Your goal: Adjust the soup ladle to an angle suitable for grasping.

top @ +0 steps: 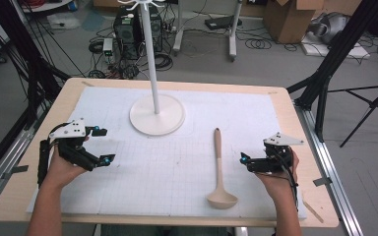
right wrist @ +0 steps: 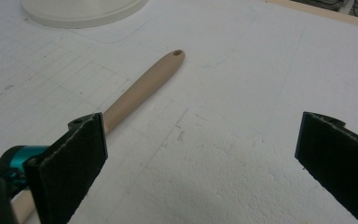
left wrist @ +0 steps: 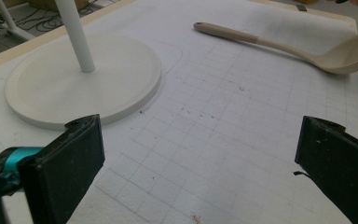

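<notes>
Since the ladle lies flat at lower centre-right of the high view, bowl toward the bottom edge and handle hole pointing up at the stand, it looks staged for hanging. Right claw is spread just beside the handle; left claw is spread, well apart on the tabletop.

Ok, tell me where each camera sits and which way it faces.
High view: above the person's side, looking forward and down on the table; both forearms, left claw and right claw show.
Left gripper view: rides the left claw, facing the stand and ladle; open jaws show.
Right gripper view: rides the right claw, facing the ladle's handle; open jaws show.
Shared: all three show ladle and stand.
</notes>
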`<action>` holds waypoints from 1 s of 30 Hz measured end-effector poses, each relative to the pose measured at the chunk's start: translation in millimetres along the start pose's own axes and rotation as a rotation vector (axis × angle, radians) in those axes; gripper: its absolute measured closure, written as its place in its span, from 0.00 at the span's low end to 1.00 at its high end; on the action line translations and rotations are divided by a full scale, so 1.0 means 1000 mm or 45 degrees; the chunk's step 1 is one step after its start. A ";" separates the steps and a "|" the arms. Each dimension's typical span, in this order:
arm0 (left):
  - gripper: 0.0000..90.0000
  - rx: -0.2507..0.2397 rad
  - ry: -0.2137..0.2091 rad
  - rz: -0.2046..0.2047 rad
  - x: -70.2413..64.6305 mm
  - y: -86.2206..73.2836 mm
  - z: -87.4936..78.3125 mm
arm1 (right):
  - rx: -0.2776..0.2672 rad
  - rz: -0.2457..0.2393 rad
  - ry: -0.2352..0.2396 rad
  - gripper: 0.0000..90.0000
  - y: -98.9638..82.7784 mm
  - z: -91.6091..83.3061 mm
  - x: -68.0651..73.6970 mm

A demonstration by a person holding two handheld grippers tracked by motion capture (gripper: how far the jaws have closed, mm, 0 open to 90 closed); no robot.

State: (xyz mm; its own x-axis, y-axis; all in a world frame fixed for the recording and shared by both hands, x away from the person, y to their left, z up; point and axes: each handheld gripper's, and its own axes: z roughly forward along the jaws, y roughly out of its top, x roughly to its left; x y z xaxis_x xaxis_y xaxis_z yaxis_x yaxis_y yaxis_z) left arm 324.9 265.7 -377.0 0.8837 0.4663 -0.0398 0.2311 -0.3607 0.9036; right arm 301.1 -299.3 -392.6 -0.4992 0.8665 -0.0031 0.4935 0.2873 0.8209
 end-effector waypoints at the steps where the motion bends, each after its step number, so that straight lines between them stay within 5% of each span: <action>1: 0.02 0.002 -0.004 -0.003 0.000 0.000 0.001 | 0.002 0.008 -0.001 0.01 0.000 0.000 0.000; 30: 0.02 0.039 -0.001 0.020 -0.001 -0.001 0.007 | 0.001 0.001 -0.006 0.01 0.002 0.001 0.002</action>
State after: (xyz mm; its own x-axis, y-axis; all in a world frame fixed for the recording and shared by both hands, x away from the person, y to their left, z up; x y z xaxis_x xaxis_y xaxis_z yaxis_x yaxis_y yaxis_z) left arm 326.4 259.7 -380.6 0.8875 0.4601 -0.0262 0.2298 -0.3926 0.8905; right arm 301.9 -296.3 -391.3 -0.4955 0.8686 -0.0049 0.4947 0.2868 0.8204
